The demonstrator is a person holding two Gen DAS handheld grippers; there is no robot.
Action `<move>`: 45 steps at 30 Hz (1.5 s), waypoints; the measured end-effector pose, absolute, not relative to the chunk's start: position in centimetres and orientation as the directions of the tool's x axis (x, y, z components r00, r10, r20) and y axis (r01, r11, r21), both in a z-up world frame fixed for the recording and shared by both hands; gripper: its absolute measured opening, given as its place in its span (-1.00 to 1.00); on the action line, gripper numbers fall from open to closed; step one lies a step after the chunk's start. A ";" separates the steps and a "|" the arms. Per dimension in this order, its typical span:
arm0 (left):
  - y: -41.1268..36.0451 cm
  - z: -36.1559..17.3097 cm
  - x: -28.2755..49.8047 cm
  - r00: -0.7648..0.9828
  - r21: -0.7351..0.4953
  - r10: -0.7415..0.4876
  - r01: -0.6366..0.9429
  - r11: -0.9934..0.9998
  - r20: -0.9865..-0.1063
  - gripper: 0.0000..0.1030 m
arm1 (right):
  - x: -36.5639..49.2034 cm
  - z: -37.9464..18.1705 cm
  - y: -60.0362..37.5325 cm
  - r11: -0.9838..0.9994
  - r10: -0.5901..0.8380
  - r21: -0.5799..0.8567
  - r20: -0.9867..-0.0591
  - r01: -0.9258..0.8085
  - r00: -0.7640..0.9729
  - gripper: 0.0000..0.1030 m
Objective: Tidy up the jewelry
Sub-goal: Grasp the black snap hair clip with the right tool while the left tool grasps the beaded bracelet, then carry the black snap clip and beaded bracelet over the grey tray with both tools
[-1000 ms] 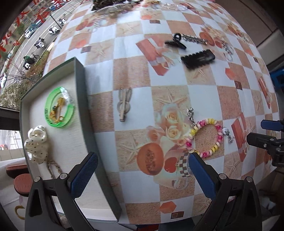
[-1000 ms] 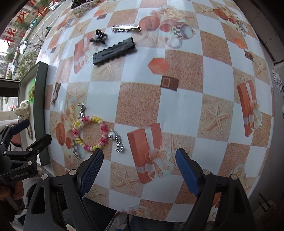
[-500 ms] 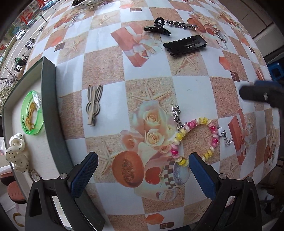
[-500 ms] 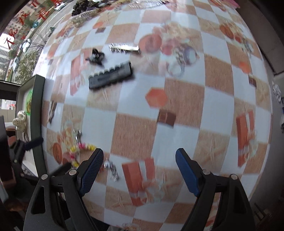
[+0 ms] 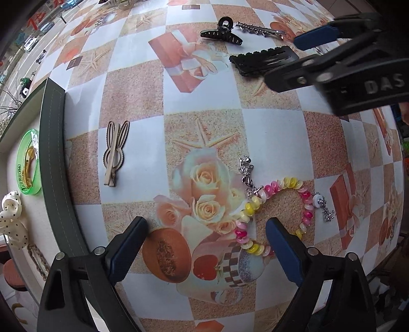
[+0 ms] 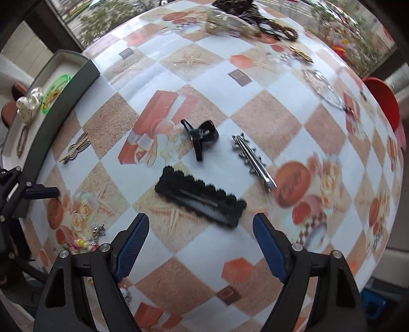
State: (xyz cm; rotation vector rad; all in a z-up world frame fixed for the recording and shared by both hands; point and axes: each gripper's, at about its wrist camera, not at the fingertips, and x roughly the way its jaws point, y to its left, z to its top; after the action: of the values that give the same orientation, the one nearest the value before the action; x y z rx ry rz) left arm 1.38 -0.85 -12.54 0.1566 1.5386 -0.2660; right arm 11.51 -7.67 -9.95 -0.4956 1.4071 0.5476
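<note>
A pink, yellow and white bead bracelet (image 5: pixel 249 206) with silver charms lies on the checked tablecloth. My left gripper (image 5: pixel 204 242) hangs over it, jaws wide and closing; the bracelet's lower left curve lies between the pads, untouched. A wooden bunny clip (image 5: pixel 115 153) lies to its left. My right gripper (image 6: pixel 199 235) stands open just short of a black scalloped barrette (image 6: pixel 199 196), nothing between its pads. Beyond lie a black claw clip (image 6: pixel 202 135) and a silver clip (image 6: pixel 253 161). The right gripper (image 5: pixel 281 61) also shows above the barrette (image 5: pixel 255 61) in the left wrist view.
A dark green tray (image 5: pixel 55 166) at the left holds a green bangle (image 5: pixel 26 163), a white dotted bow (image 5: pixel 12 217) and a braided piece. A heap of jewellery (image 6: pixel 255 15) lies at the table's far edge. A red stool (image 6: pixel 383 97) stands off the right side.
My left gripper came lower and shifted right, over the bracelet. My right gripper rolled and swung across the table to the black barrette, entering the left wrist view at the top right.
</note>
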 end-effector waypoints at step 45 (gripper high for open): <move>0.1 -7.7 1.3 0.021 -0.265 -0.273 0.182 0.947 -0.962 -0.74 | 7.1 -6.9 -14.8 0.933 0.275 0.264 -0.961 -0.244 0.012 -0.91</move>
State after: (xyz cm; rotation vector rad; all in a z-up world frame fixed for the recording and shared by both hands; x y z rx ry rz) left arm 1.28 0.13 -7.68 -0.0741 1.5092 -0.3538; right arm 7.12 -14.80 -6.90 0.0255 1.5050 0.4045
